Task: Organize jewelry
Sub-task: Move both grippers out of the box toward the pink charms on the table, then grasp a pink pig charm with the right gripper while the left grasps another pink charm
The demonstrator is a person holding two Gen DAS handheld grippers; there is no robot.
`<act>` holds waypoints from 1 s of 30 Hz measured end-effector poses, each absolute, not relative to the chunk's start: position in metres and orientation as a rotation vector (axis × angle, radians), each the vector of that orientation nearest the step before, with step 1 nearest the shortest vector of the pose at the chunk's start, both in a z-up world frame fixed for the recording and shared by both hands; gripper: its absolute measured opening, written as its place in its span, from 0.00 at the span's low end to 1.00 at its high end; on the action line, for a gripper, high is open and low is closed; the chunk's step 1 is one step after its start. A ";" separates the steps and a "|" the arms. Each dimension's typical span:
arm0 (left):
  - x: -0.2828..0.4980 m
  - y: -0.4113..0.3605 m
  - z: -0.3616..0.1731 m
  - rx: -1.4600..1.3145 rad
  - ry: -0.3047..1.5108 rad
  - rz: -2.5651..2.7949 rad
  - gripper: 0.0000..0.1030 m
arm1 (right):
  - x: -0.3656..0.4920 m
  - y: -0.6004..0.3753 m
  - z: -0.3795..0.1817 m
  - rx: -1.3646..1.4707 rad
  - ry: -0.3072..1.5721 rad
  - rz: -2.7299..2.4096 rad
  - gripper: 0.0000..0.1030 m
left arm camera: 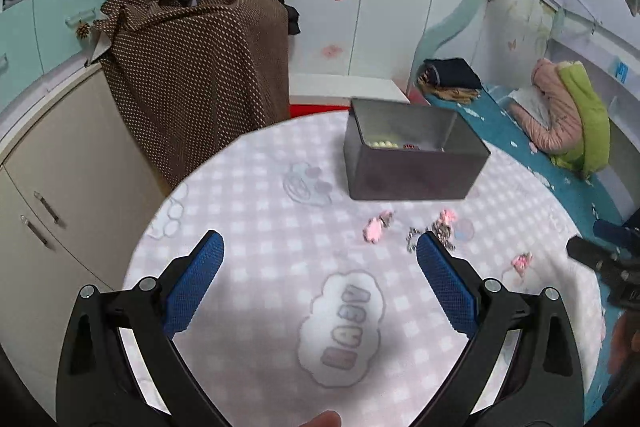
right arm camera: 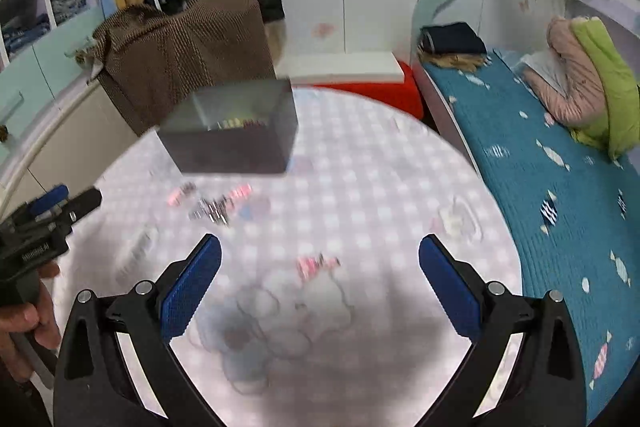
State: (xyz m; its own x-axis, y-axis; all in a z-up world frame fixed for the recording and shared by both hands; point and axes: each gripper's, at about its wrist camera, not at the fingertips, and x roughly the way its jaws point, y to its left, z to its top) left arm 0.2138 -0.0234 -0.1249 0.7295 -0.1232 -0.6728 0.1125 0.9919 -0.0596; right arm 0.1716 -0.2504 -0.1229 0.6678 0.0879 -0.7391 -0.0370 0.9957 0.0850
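A dark grey open box (left arm camera: pixel 412 163) stands on the round table's far side, with pale beads and a red piece inside. In front of it lie a pink hair clip (left arm camera: pixel 376 227), a silver chain tangle (left arm camera: pixel 432 237) with a pink charm, and another pink piece (left arm camera: pixel 522 262). My left gripper (left arm camera: pixel 320 247) hovers open above the cloth, its right finger just short of the chain. My right gripper (right arm camera: pixel 320 247) is open too, with a pink piece (right arm camera: pixel 316 265) lying between its fingers. The box (right arm camera: pixel 236 139) and chain (right arm camera: pixel 210 213) look blurred there.
The table wears a pink checked cloth (left arm camera: pixel 280 211). A brown dotted cloth covers something (left arm camera: pixel 200 67) behind the table. A bed with a teal cover (right arm camera: pixel 552 187) runs along the right. Cupboards (left arm camera: pixel 60 187) stand at the left. A hand holds the other gripper (right arm camera: pixel 44 223).
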 end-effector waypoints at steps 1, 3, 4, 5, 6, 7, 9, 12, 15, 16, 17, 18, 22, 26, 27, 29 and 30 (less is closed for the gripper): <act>0.214 -0.026 -0.127 -0.009 0.744 -0.131 0.94 | 0.170 -0.250 -0.127 0.062 0.846 0.069 0.93; 0.215 -0.031 -0.134 0.006 0.752 -0.136 0.94 | 0.168 -0.249 -0.136 0.067 0.866 0.071 0.93; 0.217 -0.033 -0.137 0.010 0.759 -0.140 0.94 | 0.168 -0.249 -0.141 0.071 0.875 0.067 0.93; 0.219 -0.035 -0.140 0.011 0.763 -0.144 0.94 | 0.169 -0.249 -0.145 0.071 0.884 0.064 0.93; 0.221 -0.038 -0.143 0.014 0.768 -0.148 0.94 | 0.170 -0.250 -0.148 0.070 0.889 0.063 0.93; 0.224 -0.040 -0.144 0.019 0.772 -0.149 0.94 | 0.172 -0.250 -0.151 0.071 0.894 0.062 0.93; 0.231 -0.045 -0.148 0.031 0.781 -0.149 0.94 | 0.176 -0.251 -0.156 0.079 0.904 0.066 0.93; 0.243 -0.050 -0.155 0.045 0.794 -0.151 0.94 | 0.181 -0.254 -0.160 0.091 0.909 0.068 0.90; 0.255 -0.054 -0.162 0.058 0.807 -0.144 0.94 | 0.188 -0.254 -0.164 0.084 0.922 0.077 0.76; 0.258 -0.054 -0.165 0.061 0.814 -0.141 0.94 | 0.191 -0.254 -0.166 0.081 0.934 0.082 0.69; 0.260 -0.055 -0.167 0.064 0.818 -0.138 0.94 | 0.193 -0.254 -0.168 0.077 0.942 0.085 0.67; 0.263 -0.056 -0.170 0.068 0.824 -0.138 0.94 | 0.194 -0.253 -0.170 0.073 0.947 0.088 0.64; 0.271 -0.056 -0.176 0.081 0.840 -0.136 0.94 | 0.196 -0.253 -0.174 0.070 0.953 0.104 0.57; 0.279 -0.057 -0.183 0.090 0.869 -0.141 0.94 | 0.197 -0.252 -0.174 0.046 0.942 0.104 0.40; 0.281 -0.057 -0.183 0.092 0.867 -0.142 0.94 | 0.197 -0.251 -0.174 0.029 0.942 0.102 0.31; 0.284 -0.059 -0.183 0.109 0.862 -0.144 0.94 | 0.198 -0.250 -0.174 0.012 0.946 0.110 0.23; 0.287 -0.062 -0.185 0.131 0.869 -0.144 0.94 | 0.197 -0.248 -0.174 0.001 0.949 0.115 0.13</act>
State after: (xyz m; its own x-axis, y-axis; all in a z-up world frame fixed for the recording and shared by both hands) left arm 0.2865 -0.0616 -0.1845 0.6367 -0.0725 -0.7677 0.1787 0.9823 0.0554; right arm 0.1974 -0.2485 -0.1739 0.5771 0.0991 -0.8106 -0.0981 0.9938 0.0517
